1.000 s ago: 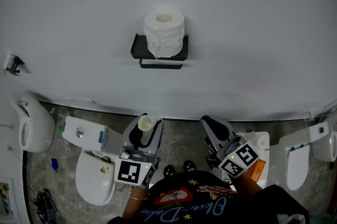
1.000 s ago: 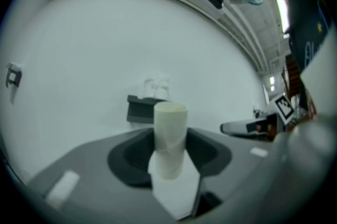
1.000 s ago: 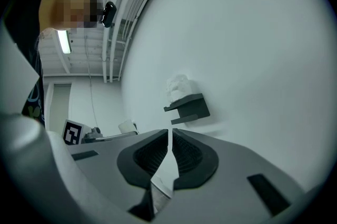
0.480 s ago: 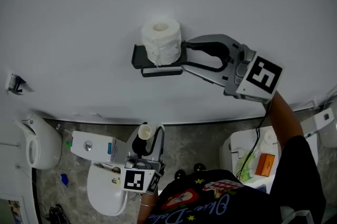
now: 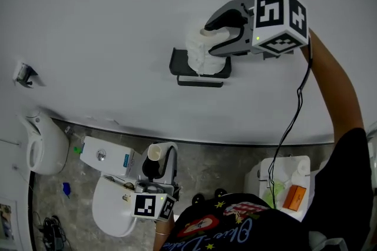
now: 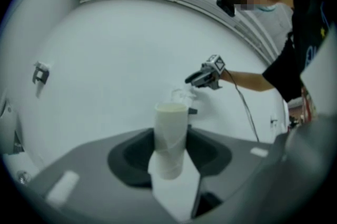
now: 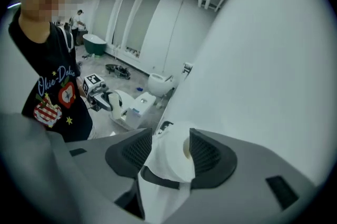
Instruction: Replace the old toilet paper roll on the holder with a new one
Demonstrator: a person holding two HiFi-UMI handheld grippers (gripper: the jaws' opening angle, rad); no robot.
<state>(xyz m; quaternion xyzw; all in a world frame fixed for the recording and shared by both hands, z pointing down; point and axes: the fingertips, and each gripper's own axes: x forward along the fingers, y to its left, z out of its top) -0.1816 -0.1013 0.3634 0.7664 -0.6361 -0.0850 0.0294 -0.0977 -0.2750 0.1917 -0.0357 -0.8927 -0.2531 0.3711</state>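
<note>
A white toilet paper roll [image 5: 202,54] stands upright on the black wall holder [image 5: 181,65]. My right gripper [image 5: 208,39] reaches it from the right, jaws opening, one on each side of the roll. In the right gripper view the roll [image 7: 171,157] fills the gap between the pads, and I cannot tell whether they touch it. Low down, near the person's body, my left gripper [image 5: 158,158] is shut on an empty cardboard tube [image 5: 154,152]. The left gripper view shows that tube [image 6: 171,139] upright between the jaws, with the right gripper [image 6: 203,78] far off at the wall.
A white toilet [image 5: 111,210] with its cistern [image 5: 105,155] stands below, left of the left gripper. A white fixture [image 5: 36,144] and a small wall hook [image 5: 22,73] are at far left. A white unit holding an orange box [image 5: 293,197] sits at lower right. A black cable [image 5: 290,126] hangs from the right gripper.
The right gripper rose from beside the person's body to the wall holder, rolled over, and its jaws went from shut to wide round the roll. The left gripper kept hold of the tube.
</note>
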